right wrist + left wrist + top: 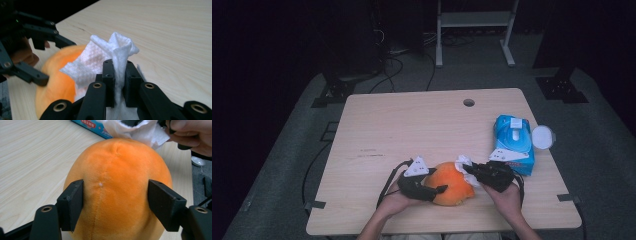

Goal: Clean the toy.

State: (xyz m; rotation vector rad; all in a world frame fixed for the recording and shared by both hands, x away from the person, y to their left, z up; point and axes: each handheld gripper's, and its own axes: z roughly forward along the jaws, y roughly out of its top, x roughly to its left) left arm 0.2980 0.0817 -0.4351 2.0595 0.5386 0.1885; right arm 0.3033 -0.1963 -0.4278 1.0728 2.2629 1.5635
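Note:
A round orange plush toy (454, 186) lies near the table's front edge, with a seam running down it in the left gripper view (117, 170). My left gripper (438, 180) takes it from the left, its two black pads pressed on opposite sides (115, 200). My right gripper (468, 170) comes in from the right, shut on a crumpled white tissue (110, 50). The tissue (463, 162) rests on the toy's upper right side. In the right gripper view the toy (57, 80) sits behind the tissue, and the left gripper (56, 62) spans it.
A blue wipes pack (513, 142) lies to the right of the toy, with a round white lid (543, 136) beside it at the table's edge. The wooden table (412, 130) has a cable hole (469, 102) at the back. Dark floor and stands surround it.

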